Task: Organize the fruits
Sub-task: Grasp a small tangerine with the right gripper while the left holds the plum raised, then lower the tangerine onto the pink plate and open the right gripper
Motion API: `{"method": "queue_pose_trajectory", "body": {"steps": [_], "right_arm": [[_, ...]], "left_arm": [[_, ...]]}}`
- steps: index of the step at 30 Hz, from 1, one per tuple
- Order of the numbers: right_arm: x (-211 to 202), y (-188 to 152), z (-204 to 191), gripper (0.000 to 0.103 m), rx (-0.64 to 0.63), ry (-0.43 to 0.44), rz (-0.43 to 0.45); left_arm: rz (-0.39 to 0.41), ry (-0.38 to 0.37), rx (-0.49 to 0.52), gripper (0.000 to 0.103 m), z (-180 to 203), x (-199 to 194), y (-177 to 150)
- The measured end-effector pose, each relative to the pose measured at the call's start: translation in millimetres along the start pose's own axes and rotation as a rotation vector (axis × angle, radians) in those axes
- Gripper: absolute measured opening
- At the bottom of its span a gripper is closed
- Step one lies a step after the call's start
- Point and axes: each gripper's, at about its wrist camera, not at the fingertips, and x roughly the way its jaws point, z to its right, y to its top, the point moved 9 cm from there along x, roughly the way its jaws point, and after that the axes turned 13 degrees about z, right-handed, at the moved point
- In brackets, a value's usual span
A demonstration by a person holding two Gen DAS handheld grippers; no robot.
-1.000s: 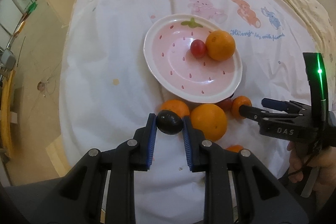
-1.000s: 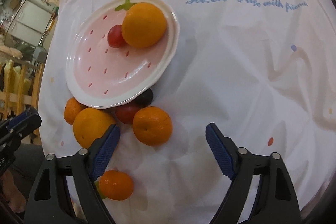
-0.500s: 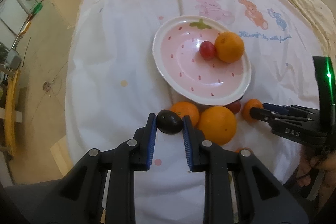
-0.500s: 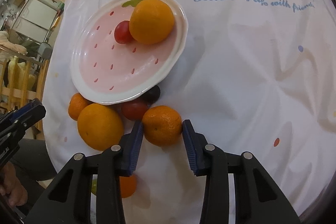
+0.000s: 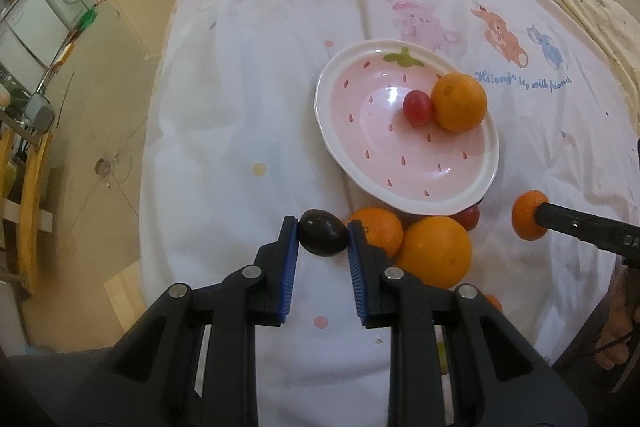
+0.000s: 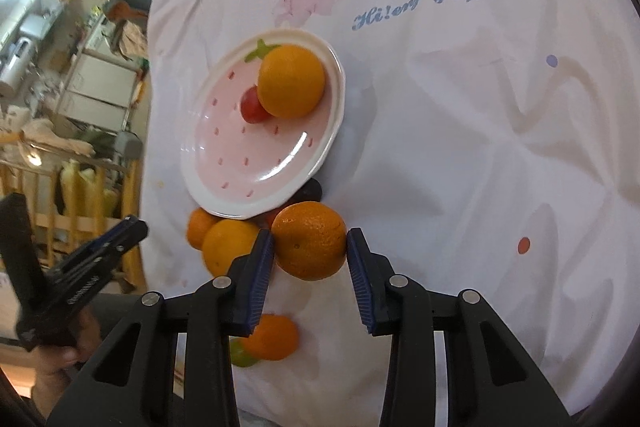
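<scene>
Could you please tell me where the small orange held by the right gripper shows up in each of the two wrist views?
Left wrist view: the small orange sits at the right edge, pinched at the tip of the right gripper, below and right of the plate.
Right wrist view: the small orange is at lower centre, between the blue pads.
Shared landmark: the pink strawberry plate holding a large orange and a red fruit.

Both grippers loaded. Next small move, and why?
Probably carry the left gripper forward over the pink plate and release the dark plum: its jaws already clamp it, and the plate has bare room. The right gripper holds an orange.
</scene>
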Motion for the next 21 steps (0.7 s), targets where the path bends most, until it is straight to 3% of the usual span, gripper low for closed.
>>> {"method": "queue_pose_trajectory", "body": {"steps": [10, 21], "right_arm": [[-29.4, 19.6, -16.2, 0.039, 0.008, 0.077, 0.114], [-53.0, 55.7, -40.7, 0.039, -0.02, 0.168, 0.231]], "left_arm": [[0.052, 0.024, -0.024, 0.021, -10.3, -6.3, 7.8], [0.099, 0.0, -0.052, 0.021, -6.6, -19.7, 41.6]]}}
